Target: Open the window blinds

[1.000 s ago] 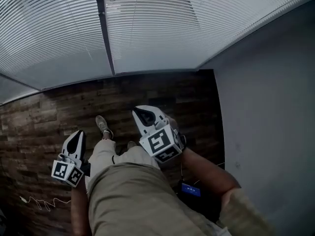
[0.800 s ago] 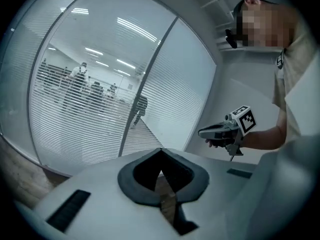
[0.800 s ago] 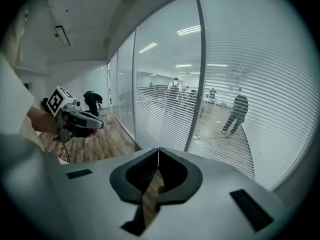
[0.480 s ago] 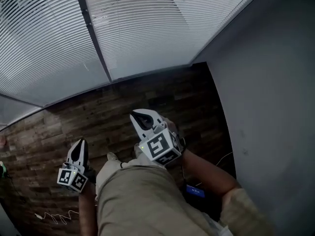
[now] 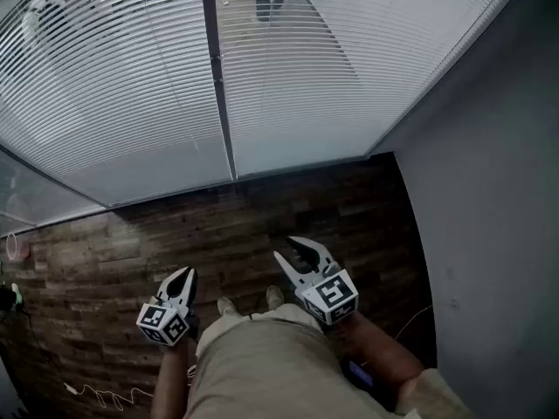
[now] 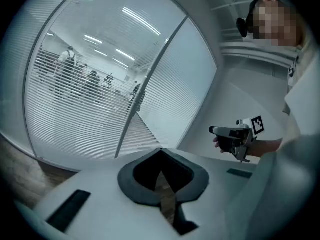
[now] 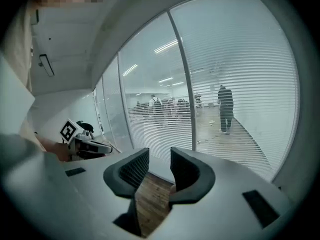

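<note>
White slatted blinds (image 5: 113,94) hang over two glass panes either side of a dark mullion (image 5: 220,103), reaching almost to the floor. People show dimly between the slats in the left gripper view (image 6: 80,99) and the right gripper view (image 7: 235,99). My left gripper (image 5: 182,275) is low at the left, shut and empty, well short of the blinds. My right gripper (image 5: 293,250) points at the blinds from the middle; its jaws have just been opening and stand apart with nothing between them (image 7: 160,161). No cord or wand is visible.
A plain grey wall (image 5: 498,190) closes the right side. A dark wood-plank floor (image 5: 131,234) runs to the window. A white cable (image 5: 96,397) lies on it at the lower left. The person's shoes (image 5: 249,304) stand between the grippers.
The right gripper's jaws have opened and it has rolled. Both grippers sit lower in the head view, which now takes in more of the blinds.
</note>
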A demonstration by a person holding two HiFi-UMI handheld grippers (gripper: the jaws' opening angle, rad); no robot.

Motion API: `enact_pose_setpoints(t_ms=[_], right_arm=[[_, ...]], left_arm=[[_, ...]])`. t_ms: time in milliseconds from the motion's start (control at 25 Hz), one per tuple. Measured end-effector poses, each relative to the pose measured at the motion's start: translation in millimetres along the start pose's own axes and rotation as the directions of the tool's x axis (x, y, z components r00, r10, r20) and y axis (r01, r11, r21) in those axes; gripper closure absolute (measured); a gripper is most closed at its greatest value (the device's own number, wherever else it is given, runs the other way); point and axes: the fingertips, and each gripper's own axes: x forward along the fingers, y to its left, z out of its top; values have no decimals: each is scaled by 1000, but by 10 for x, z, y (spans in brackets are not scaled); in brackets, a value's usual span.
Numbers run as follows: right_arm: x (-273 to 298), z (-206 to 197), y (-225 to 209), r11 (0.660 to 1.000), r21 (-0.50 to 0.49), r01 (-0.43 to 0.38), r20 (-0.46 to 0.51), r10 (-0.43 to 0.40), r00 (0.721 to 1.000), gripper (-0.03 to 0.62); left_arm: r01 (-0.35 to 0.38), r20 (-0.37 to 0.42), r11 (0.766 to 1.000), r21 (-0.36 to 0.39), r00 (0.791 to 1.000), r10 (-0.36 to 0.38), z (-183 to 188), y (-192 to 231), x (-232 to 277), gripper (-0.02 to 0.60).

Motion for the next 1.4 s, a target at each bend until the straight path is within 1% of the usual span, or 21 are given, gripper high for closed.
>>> enact_pose_setpoints(t_ms=[80, 160, 240, 360, 520, 600, 680, 760, 880, 1000, 1120, 1160, 1200, 1240, 1320, 1400], right_arm=[[33, -57, 50, 1000, -20, 11, 5, -11, 1000, 476], [45, -109, 105, 997, -72, 31, 2, -31, 1000, 476], [59, -183, 174, 993, -114, 32, -26, -36, 999, 476], [149, -267, 231, 996, -86, 16, -74, -22, 997, 473], [320, -303, 251, 997, -77, -5, -107, -3, 994, 471], [366, -296, 267, 995, -93, -21, -109, 11, 994, 471], [347, -330, 321, 991, -129, -41, -113, 27, 993, 471], [315, -397, 377, 982, -178, -56, -139, 31, 990, 471], [336, -380, 477, 961, -264, -86, -167, 42, 985, 471], [296, -422, 581, 938, -329, -105, -167, 51, 985, 471], [256, -502, 623, 919, -381, -103, -178, 36, 983, 471], [250, -554, 596, 920, -380, -98, -199, 22, 980, 474], [237, -627, 554, 927, -365, -91, -228, 6, 974, 530], [213, -703, 513, 940, -331, -81, -253, -6, 967, 569], [157, -794, 479, 974, -217, -62, -278, -1, 961, 576], [147, -805, 519, 992, -113, -54, -275, 21, 961, 577]], left_arm=[[-7, -15, 1000, -10, 1000, 7, -112, 81, -50, 569], [-15, -32, 1000, -15, 999, 14, -212, 144, -107, 569], [-6, -45, 1000, -18, 999, 6, -231, 163, -162, 569], [27, -47, 1000, -15, 999, -28, -140, 146, -170, 569], [43, -47, 999, 16, 998, -43, -56, 187, -75, 569], [44, -40, 999, 23, 998, -44, -56, 173, -45, 569], [50, -44, 999, 21, 998, -49, -129, 110, -49, 569], [61, -59, 998, 18, 996, -60, -203, 46, -38, 569], [70, -68, 997, 32, 995, -67, -194, 11, -34, 569], [67, -56, 997, 49, 996, -64, -242, -15, -69, 569], [46, -39, 998, 37, 998, -44, -292, -30, -113, 569], [38, -34, 999, 29, 999, -37, -308, -34, -118, 569], [32, -33, 999, 19, 999, -32, -341, -47, -118, 569], [30, -37, 999, 11, 999, -29, -389, -73, -114, 569], [32, -54, 999, -3, 998, -32, -495, -127, -120, 569], [35, -63, 999, -17, 997, -36, -532, -129, -157, 569]])
